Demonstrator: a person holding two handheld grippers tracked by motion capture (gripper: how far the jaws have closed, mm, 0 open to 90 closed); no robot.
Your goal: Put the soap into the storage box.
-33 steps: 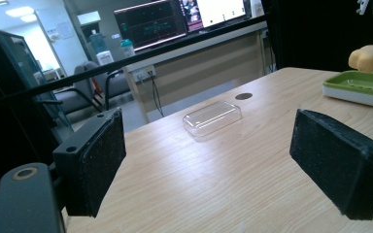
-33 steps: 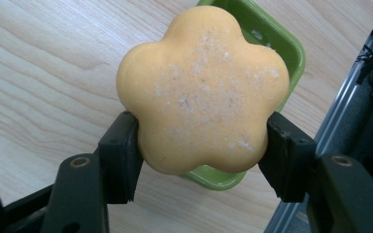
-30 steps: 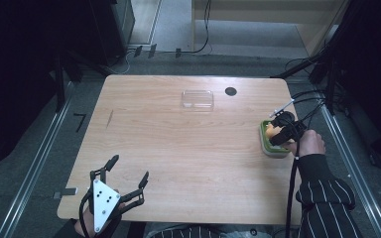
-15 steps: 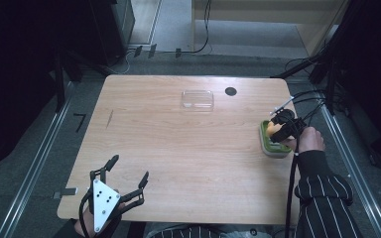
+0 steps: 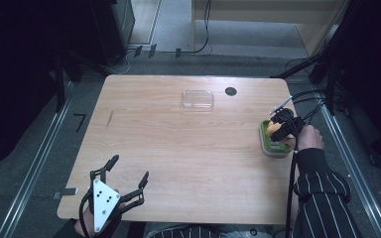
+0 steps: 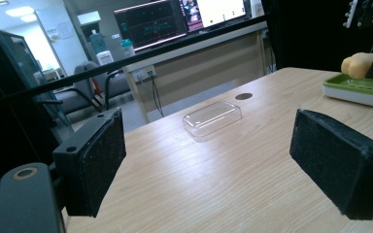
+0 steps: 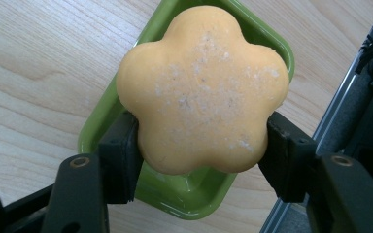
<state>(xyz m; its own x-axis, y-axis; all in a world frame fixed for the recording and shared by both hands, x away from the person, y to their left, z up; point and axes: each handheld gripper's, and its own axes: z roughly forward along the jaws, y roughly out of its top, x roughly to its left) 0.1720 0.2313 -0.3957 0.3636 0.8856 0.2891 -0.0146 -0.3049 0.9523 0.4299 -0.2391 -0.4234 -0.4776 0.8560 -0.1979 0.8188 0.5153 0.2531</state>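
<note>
High view: right gripper point(image 5: 279, 130) at the table's 3 o'clock edge, jaws clamped on the orange soap point(image 5: 273, 128), which sits over the far end of the green dish point(image 5: 273, 144). Dish long axis runs 12 to 6. Clear lid point(image 5: 197, 99) lies flat toward 12 o'clock, well apart from the dish, at roughly 10 o'clock from it; nothing under it. Left gripper point(image 5: 129, 172) rests at the 7 o'clock corner, jaws spread, nothing between them. Right hand is by far the nearer to dish and soap. Left gripper view: pads point(image 6: 95, 156) wide apart over bare table point(image 6: 213, 179); lid point(image 6: 212, 118) dead ahead at 12, dish point(image 6: 357, 91) at 2 o'clock with soap point(image 6: 358, 64) on top. Right gripper view: flower-shaped soap point(image 7: 203, 87) pinched at its two lower sides, dish point(image 7: 184, 194) directly beneath it, otherwise empty. Judgement: soap is either just above or just touching the dish; cannot tell which.
</note>
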